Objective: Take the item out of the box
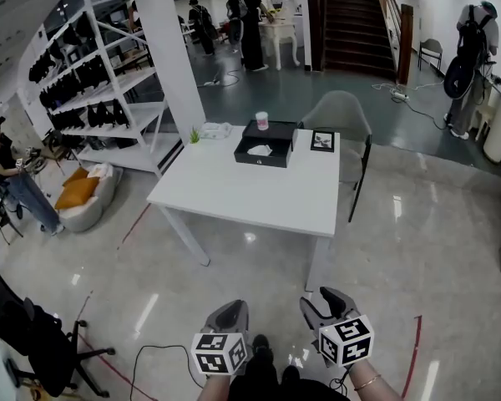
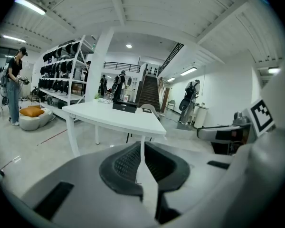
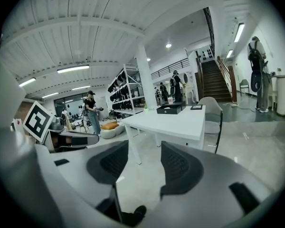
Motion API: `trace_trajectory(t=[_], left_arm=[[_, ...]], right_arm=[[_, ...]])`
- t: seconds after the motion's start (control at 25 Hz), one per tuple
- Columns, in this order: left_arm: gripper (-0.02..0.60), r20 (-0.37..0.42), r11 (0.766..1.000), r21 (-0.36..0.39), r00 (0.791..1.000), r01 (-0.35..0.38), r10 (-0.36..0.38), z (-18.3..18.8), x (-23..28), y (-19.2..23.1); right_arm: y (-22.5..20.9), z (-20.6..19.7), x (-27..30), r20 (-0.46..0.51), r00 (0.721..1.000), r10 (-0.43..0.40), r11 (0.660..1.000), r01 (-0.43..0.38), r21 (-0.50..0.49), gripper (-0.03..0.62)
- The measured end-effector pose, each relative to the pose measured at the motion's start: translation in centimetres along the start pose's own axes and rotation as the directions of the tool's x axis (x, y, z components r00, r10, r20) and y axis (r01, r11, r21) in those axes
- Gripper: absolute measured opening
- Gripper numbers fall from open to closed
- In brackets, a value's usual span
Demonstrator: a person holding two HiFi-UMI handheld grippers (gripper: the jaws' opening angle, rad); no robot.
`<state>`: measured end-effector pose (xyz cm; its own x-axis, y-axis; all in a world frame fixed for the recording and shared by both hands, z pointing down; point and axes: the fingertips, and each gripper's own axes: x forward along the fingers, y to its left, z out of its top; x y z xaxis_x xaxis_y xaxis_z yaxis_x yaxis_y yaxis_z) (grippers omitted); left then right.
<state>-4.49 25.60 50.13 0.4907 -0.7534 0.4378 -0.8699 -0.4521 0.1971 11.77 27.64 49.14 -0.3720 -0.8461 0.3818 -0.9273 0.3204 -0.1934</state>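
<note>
A black open box (image 1: 263,150) stands at the far side of the white table (image 1: 234,197), with a white item (image 1: 260,149) lying inside it. Both grippers hang low near my body, well short of the table. My left gripper (image 1: 231,312) has its jaws pressed together with nothing between them. My right gripper (image 1: 326,302) is open, and only floor shows in the gap. In the left gripper view the box (image 2: 124,107) sits far off on the table (image 2: 115,116) beyond the left gripper (image 2: 141,161). The right gripper view shows the box (image 3: 170,109) beyond the right gripper (image 3: 145,163).
A pink cup (image 1: 262,120) and a small framed picture (image 1: 322,141) stand near the box. A grey chair (image 1: 344,128) is behind the table. Shelving (image 1: 92,90) and a beanbag (image 1: 82,195) are at left, with a person (image 1: 15,186) beside them. A black office chair (image 1: 29,332) is nearby.
</note>
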Motion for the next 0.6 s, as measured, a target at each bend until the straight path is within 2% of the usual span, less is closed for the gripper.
trace_trajectory(t=[0.36, 0.6], left_arm=[[0.028, -0.013, 1.0, -0.015, 1.0, 0.012, -0.012, 1.7, 5.6, 3.2], [0.028, -0.013, 0.999, -0.021, 1.0, 0.023, -0.024, 5.1, 10.7, 6.9]], right_arm=[[-2.0, 1.7, 5.9, -0.012, 1.0, -0.006, 1.0, 0.006, 0.012, 0.213], [-4.1, 4.9, 11.3, -0.009, 0.999, -0.032, 0.999, 0.032, 0.015, 0.213]])
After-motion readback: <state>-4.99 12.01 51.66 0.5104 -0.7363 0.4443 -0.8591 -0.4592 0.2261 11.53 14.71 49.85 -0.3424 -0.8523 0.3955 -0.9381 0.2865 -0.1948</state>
